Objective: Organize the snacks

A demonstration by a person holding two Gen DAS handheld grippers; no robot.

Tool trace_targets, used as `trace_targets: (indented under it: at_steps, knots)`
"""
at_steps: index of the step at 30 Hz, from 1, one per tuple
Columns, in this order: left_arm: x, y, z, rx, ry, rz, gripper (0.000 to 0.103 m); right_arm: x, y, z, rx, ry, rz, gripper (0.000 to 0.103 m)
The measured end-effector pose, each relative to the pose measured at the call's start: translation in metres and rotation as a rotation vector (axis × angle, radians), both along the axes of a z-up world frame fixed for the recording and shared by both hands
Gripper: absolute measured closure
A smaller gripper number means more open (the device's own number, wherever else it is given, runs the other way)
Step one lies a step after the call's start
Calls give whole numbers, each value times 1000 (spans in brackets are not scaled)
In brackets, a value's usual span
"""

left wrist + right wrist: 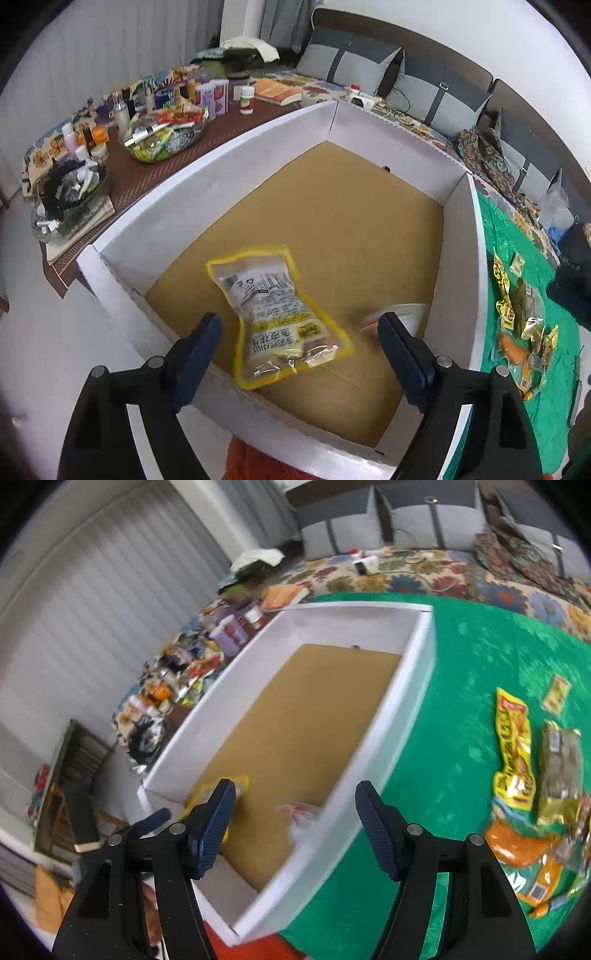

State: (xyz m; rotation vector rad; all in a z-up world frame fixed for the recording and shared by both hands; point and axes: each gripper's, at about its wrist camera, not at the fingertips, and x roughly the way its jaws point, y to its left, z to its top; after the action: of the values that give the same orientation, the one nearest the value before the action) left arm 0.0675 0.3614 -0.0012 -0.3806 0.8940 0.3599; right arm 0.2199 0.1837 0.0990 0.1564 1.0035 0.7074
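A white box point(458, 236) with a brown cardboard floor stands on the green cloth point(461, 672). Inside it, a clear snack bag with yellow edges point(258, 295) sits tilted near the front wall. My left gripper point(299, 321) is open above it, and neither pad touches the bag. A blurred white and red packet point(303, 812) is in the box's near right corner, also seen as a blur point(399, 314) beside my left gripper's right finger. My right gripper point(295, 787) is open over the box's near end with nothing between its fingers.
Several loose snack packets point(517, 746) lie in a pile on the green cloth right of the box, also visible in the left wrist view point(517, 321). A cluttered table with bottles and bowls point(166, 129) runs along the box's left. A sofa with grey cushions point(351, 59) stands behind.
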Motion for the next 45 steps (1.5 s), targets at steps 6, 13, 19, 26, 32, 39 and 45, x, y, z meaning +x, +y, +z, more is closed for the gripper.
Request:
trace_targets:
  at_steps: [6, 13, 19, 26, 32, 39, 45]
  knots:
    - [9, -47, 32, 69, -116, -100, 17, -12, -102, -36, -170, -141, -163, 32]
    - [36, -125, 44, 266, -241, -258, 4, -35, -300, -119, -424, -120, -508, 32]
    - [74, -150, 12, 306, -85, -263, 4, -39, -411, -137, -445, -47, -735, 32]
    - [65, -157, -2, 322, -23, -257, 4, -26, -446, -145, -456, -61, -764, 26]
    - [63, -166, -7, 340, -3, -248, 4, -35, -446, -149, -452, -73, -769, 22]
    - [48, -183, 13, 529, -115, -126, 4, -37, -445, -150, -458, -74, -768, 20]
    - [7, -236, 54, 587, -371, -122, 3, -36, -445, -150, -458, -74, -767, 20]
